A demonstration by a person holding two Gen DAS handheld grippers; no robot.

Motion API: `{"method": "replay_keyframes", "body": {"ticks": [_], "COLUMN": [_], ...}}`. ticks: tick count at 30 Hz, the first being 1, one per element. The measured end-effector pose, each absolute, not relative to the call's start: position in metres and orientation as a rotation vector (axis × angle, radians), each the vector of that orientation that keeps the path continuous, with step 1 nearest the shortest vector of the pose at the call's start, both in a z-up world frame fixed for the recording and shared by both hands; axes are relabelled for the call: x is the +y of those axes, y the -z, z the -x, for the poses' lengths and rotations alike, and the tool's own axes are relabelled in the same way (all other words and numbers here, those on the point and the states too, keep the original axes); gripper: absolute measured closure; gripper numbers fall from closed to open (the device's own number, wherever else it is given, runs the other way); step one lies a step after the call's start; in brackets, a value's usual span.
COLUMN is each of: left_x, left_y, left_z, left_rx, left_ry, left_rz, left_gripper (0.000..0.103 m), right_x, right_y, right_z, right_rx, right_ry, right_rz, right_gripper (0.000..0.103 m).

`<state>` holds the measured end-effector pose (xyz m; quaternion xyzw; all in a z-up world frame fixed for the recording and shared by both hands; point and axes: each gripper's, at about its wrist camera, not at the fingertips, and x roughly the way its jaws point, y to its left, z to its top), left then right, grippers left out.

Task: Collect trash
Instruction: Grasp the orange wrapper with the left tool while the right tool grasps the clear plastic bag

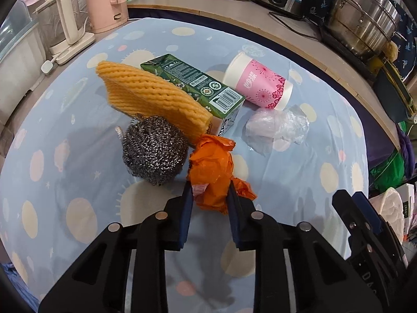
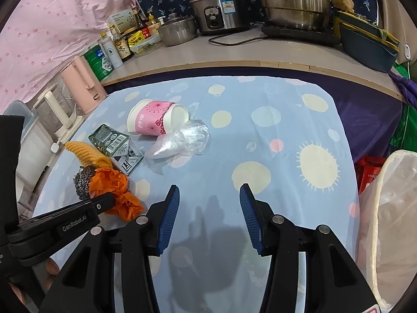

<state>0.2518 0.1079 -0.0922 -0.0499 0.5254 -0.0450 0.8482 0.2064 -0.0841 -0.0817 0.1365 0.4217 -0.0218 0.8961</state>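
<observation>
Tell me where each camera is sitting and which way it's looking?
Left wrist: on the left gripper, looking down along its fingers, shut on the orange wrapper; the right gripper's edge shows at the right.
Right wrist: on the right gripper, facing bare tablecloth between open fingers; the left gripper shows at the left.
Both share the wrapper, steel scrubber, green carton, pink cup and clear plastic bag.
</observation>
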Motion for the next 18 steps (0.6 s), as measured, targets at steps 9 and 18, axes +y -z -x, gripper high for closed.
{"method": "replay_keyframes", "body": {"ticks": [9, 18], "left_x": [0.132, 0.145], "left_y": [0.076, 0.069], "left_z": [-0.235, -0.252], "left_rx": [1.081, 1.059], "left_ry": [0.101, 0.078], "left_rz": [0.135, 0.154], "left_gripper": [0.081, 0.081], "right_x": [-0.070, -0.043], "right_y": [0.077, 0.090], "right_z": [-0.225, -0.270], "right_rx": [0.864, 0.900], "right_ry": [-0.002, -0.052], "right_rz": [-0.288, -0.298], "right_gripper": [0.056, 0.056]}}
